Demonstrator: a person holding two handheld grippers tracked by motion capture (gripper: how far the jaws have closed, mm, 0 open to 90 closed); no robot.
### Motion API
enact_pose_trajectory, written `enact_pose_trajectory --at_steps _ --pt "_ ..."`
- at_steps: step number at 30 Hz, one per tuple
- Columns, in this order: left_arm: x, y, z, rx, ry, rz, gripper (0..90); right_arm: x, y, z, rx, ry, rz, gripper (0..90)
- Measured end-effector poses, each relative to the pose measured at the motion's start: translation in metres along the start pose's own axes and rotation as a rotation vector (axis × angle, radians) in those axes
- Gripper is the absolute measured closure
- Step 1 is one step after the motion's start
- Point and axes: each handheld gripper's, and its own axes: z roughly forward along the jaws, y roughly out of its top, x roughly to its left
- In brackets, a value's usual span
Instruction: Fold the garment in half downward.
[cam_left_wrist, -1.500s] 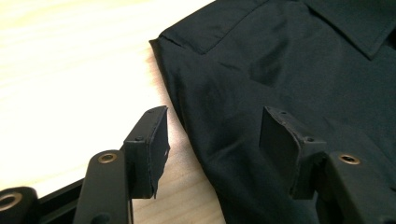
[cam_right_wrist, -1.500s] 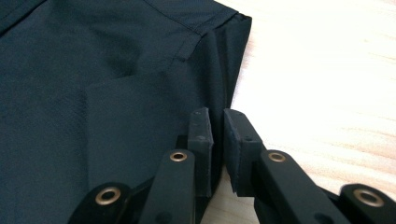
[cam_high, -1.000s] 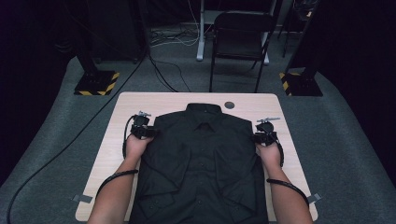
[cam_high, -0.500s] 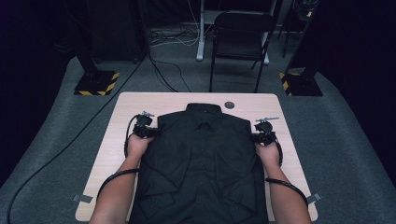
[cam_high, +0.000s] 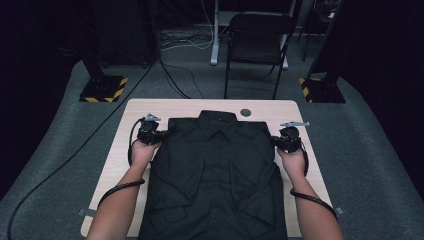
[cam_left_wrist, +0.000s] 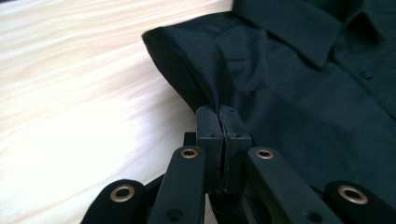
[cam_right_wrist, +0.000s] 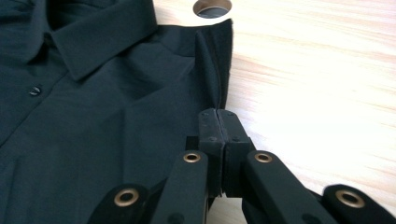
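Item: black button-front collared cotton shirt (cam_high: 215, 175), laid face up on the pale wood-grain rectangular table (cam_high: 150, 107), collar toward the far edge, sleeves already folded in across the body, hem running off the near edge.

Left gripper (cam_left_wrist: 218, 116): I have its jaws pressed fully together on a pinch of cloth at the shirt's shoulder edge, just beside the collar; the fabric rises in a taut ridge from the pads.

Right gripper (cam_right_wrist: 218, 119): same state on the opposite shoulder edge, jaws closed tight on a fold of cloth. Both sets of jaws have just been closing, with cloth between them.

Nearby: a round cable hole (cam_high: 245, 112) in the tabletop, just beyond the right shoulder; a black metal chair (cam_high: 257, 42) well apart, behind the table.

Progress, as I judge it: sleeves tucked in, both shoulders gripped. Left to do, by my reading: carry the top over toward the hem, release, and smooth the bundle. No lengthwise fold is visible yet.
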Motion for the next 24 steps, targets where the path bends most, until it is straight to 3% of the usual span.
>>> enact_pose_trajectory --at_steps 4,8,15,24 --pt "0.008 -0.011 0.001 0.001 -0.002 -0.059 88.2 -0.009 -0.009 0.001 0.016 -0.016 0.028 90.0" --pt "0.006 -0.01 -0.003 -0.018 0.001 -0.042 88.2 -0.007 -0.01 0.001 0.015 -0.022 0.026 90.0" --pt "0.009 -0.014 -0.003 -0.011 -0.007 -0.065 88.2 -0.006 -0.01 -0.005 0.003 -0.02 0.019 90.0" --pt "0.009 0.016 -0.022 -0.081 0.003 -0.048 88.0 -0.006 0.018 -0.019 -0.041 -0.014 0.008 90.0"
